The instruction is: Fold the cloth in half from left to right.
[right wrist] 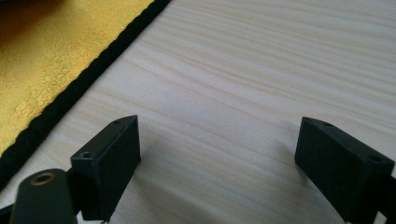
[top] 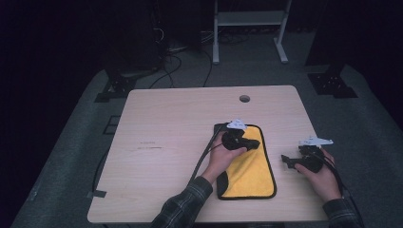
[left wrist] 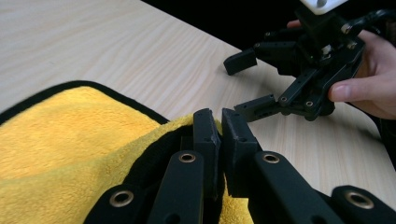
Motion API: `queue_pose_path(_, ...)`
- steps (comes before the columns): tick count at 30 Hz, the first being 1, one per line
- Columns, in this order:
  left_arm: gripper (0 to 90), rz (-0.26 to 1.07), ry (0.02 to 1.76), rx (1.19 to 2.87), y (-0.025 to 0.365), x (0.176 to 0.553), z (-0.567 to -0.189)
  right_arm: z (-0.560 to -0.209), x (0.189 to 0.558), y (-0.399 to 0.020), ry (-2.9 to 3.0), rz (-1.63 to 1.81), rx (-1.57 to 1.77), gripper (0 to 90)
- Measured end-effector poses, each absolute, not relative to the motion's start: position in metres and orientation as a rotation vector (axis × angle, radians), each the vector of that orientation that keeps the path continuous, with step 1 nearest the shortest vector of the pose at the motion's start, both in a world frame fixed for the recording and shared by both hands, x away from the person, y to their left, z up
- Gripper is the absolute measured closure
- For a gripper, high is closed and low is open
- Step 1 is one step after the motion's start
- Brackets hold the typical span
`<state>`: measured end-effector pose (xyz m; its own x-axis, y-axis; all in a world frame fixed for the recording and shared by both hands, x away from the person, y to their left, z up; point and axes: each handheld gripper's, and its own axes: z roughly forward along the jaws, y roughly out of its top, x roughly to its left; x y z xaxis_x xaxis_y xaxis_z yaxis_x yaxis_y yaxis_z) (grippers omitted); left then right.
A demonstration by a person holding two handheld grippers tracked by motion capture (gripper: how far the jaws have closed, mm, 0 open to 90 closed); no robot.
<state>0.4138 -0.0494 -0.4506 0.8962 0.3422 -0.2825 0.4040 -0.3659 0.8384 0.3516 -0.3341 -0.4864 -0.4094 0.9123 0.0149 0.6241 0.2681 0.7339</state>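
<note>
A yellow cloth (top: 249, 171) with black edging lies on the right half of the wooden table (top: 161, 142), its near left corner folded over. My left gripper (top: 256, 143) is over the cloth's upper part and points right. In the left gripper view the left gripper (left wrist: 220, 126) has its jaws pressed together, with a raised fold of the cloth (left wrist: 70, 140) drawn up between them. To the right of the cloth my right gripper (top: 285, 161) is held low over bare wood, jaws wide apart. The right gripper (right wrist: 219, 154) has nothing between its fingers; the cloth's edge (right wrist: 42, 56) lies at upper left. The right gripper (left wrist: 246, 84) faces the left one.
A round cable hole (top: 244, 98) sits near the table's far edge. A black cable (top: 202, 156) trails from the left gripper across the table towards the person. A white frame (top: 249, 28) and loose cables stand on the floor behind. The table's left half is bare wood.
</note>
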Motion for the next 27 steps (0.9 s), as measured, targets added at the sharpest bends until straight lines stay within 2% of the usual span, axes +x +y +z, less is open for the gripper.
queue_pose_path(20,83.5,-0.111,0.565,2.123,-0.079,0.419,-0.474,-0.486,0.352,-0.334,2.136,0.946,1.385,13.0)
queue_pose_path(23,79.8,-0.109,0.555,2.139,-0.083,0.418,-0.475,-0.486,0.352,-0.334,2.137,0.946,1.385,13.0)
queue_pose_path(27,69.2,-0.110,0.542,2.100,-0.080,0.417,-0.468,-0.486,0.352,-0.334,2.137,0.946,1.385,13.0)
